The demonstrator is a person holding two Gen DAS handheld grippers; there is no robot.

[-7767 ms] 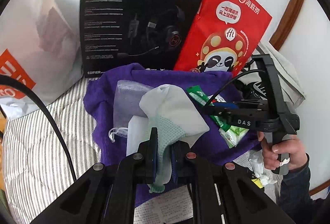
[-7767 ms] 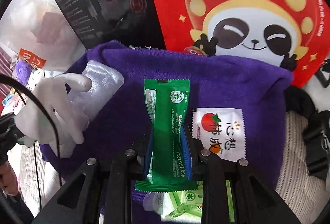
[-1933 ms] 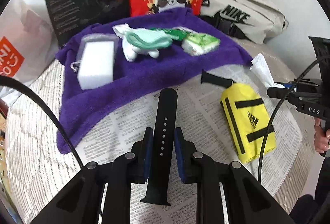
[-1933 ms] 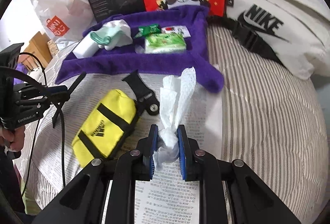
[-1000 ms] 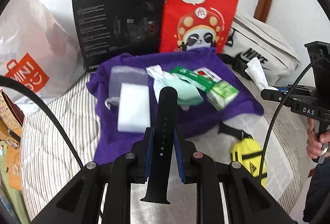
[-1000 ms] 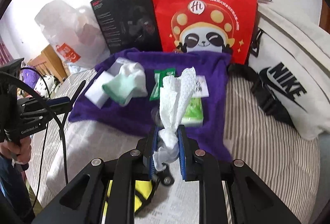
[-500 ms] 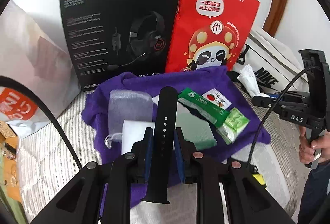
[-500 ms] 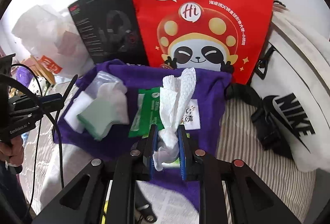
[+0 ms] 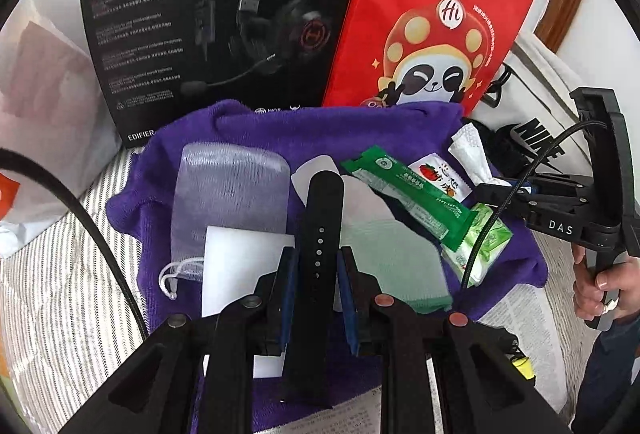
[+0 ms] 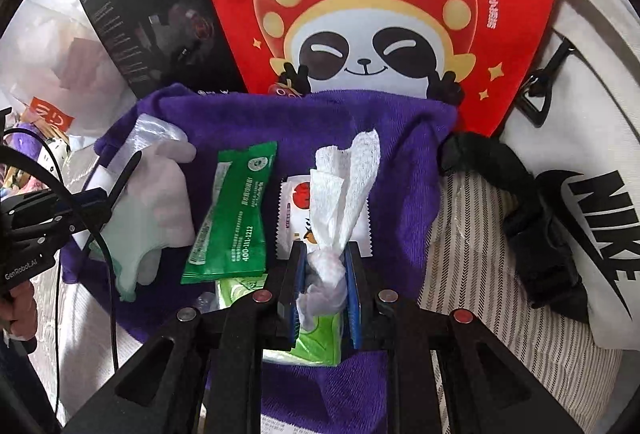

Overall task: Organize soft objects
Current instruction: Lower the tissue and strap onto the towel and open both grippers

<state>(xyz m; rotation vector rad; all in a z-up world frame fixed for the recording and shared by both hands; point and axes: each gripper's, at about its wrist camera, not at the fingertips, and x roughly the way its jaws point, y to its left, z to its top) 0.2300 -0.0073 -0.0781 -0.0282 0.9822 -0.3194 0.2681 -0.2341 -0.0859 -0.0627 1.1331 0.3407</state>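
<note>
My left gripper (image 9: 316,262) is shut on a black watch strap (image 9: 320,226), held over the purple towel (image 9: 256,138). My right gripper (image 10: 325,266) is shut on a crumpled white tissue (image 10: 344,178) above the same purple towel (image 10: 400,154). On the towel lie a white-and-green glove (image 10: 156,210), a green sachet (image 10: 236,210), a small tomato-print packet (image 9: 440,174), a green tissue pack (image 9: 484,246), a mesh pouch (image 9: 228,194) and a white block (image 9: 236,266). In the left wrist view the right gripper (image 9: 504,190) comes in from the right with the tissue (image 9: 470,150).
A black headset box (image 9: 208,14) and a red panda bag (image 9: 432,26) stand right behind the towel. A white Nike bag (image 10: 592,170) with black straps lies to the right on the striped bedding (image 10: 472,234). A white plastic bag (image 9: 36,82) sits at the left. Newspaper (image 9: 520,314) lies in front.
Both grippers have moved forward and down over the purple towel, each keeping its hold. The yellow pouch and newspaper have slipped nearly out of both views.
</note>
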